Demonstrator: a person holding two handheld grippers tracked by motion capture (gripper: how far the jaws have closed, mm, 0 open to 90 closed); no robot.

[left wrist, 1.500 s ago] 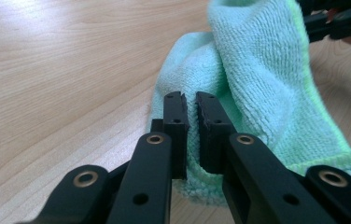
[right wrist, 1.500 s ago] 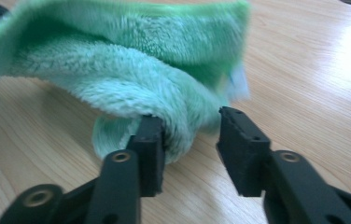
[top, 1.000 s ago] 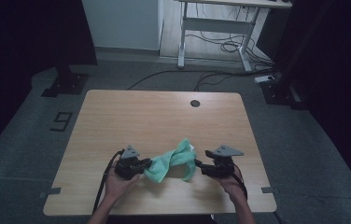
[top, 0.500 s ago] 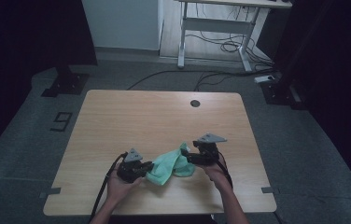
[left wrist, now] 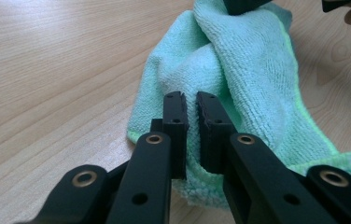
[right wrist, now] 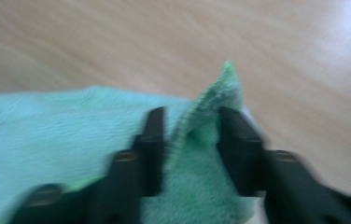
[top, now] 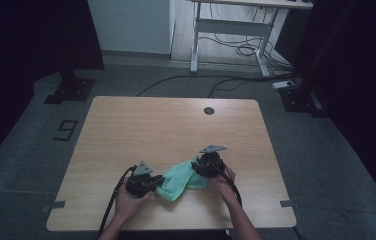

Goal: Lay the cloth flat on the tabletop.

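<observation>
A mint-green cloth (top: 178,181) lies bunched on the wooden table (top: 176,125) near its front edge, stretched between both grippers. My left gripper (top: 158,179) is at the cloth's left end. In the left gripper view its jaws (left wrist: 191,100) are shut on a fold of the cloth (left wrist: 248,60). My right gripper (top: 197,167) is at the cloth's right end. In the blurred right gripper view its jaws (right wrist: 190,116) stand apart, and a corner of the cloth (right wrist: 61,135) sticks up between them.
A dark round grommet (top: 209,110) sits near the table's far edge. Behind the table stand a white desk frame (top: 231,30) with floor cables and a black stand base (top: 71,90). A "9" mark (top: 66,130) is on the floor at the left.
My right gripper has moved left and slightly away from me, toward the left gripper. The cloth, raised before, now lies lower and folded over. The left gripper has barely moved.
</observation>
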